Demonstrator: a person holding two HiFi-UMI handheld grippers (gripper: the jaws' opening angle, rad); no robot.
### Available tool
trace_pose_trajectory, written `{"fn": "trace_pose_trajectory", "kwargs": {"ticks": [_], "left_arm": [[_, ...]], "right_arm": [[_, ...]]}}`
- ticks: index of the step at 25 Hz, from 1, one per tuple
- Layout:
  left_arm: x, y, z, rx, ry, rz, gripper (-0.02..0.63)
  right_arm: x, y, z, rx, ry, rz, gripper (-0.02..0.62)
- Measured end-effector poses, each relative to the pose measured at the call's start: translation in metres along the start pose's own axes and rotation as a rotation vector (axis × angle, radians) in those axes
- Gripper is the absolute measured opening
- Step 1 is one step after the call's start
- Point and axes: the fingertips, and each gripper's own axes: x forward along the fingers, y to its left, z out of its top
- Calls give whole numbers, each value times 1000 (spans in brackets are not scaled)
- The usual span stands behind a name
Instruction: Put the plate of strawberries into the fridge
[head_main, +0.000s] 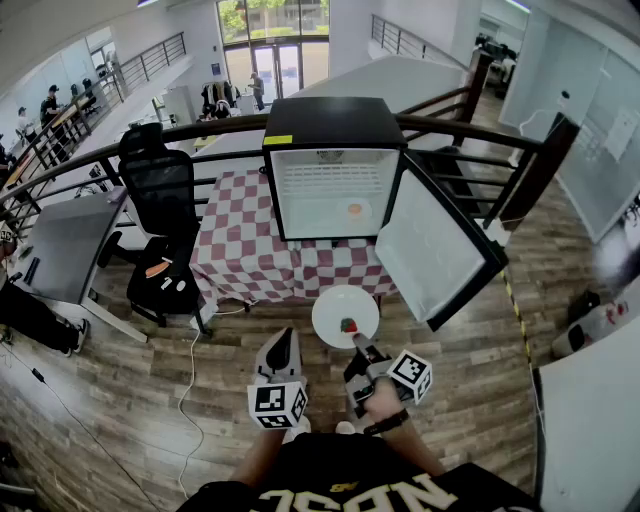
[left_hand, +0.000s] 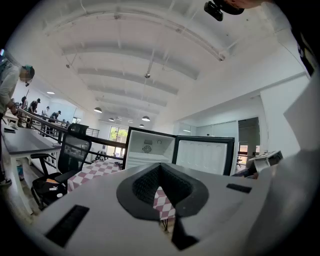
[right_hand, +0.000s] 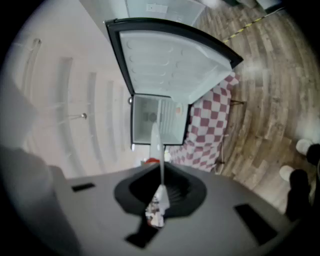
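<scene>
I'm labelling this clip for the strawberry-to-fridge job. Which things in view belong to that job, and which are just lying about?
Part of the job: plate, clamped at its rim by the right gripper; strawberry on it; fridge, its door open; left gripper, empty.
Just lying about: office chair; grey desk; checked tablecloth under the fridge; railing.

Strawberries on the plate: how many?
1. The strawberry sits on the white plate, near the rim that the right gripper clamps, in front of the open fridge. The gripper may hide others.
</scene>
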Motion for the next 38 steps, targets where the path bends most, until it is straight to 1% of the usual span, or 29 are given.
{"fn": "trace_pose_trajectory", "kwargs": {"ticks": [4, 12, 15, 18, 22, 24, 26, 29, 33, 35, 38], "left_arm": [[-1, 17, -2, 0, 12, -15, 15], [-10, 50, 5, -9, 9, -40, 15], [-16, 63, 6, -4, 0, -50, 15], [-23, 76, -2, -14, -3, -52, 15], [-30, 90, -25, -83, 34, -61, 15], [-31, 96, -28, -96, 44, -60, 15], [-28, 102, -26, -100, 39, -62, 15], [-16, 110, -23, -104, 28, -63, 15], [8, 113, -25, -92, 39, -64, 15], [22, 115, -24, -78, 40, -55, 15], [51, 122, -20, -63, 30, -31, 15]], "right_arm": [[11, 1, -14, 2, -14, 8, 29], [34, 3, -53, 2, -6, -5, 29], [42, 4, -67, -20, -16, 0, 29], [46, -6, -80, -42, -29, 8, 29], [44, -33, -96, 3, -31, -55, 29], [46, -39, -101, 14, -29, -81, 29], [51, -37, -103, 12, -29, -88, 29], [66, -33, -100, 2, -20, -76, 29], [91, -34, -95, 43, 11, -72, 29], [104, -33, -85, 58, 18, -65, 29], [126, -27, -62, 51, 15, -48, 29]]}}
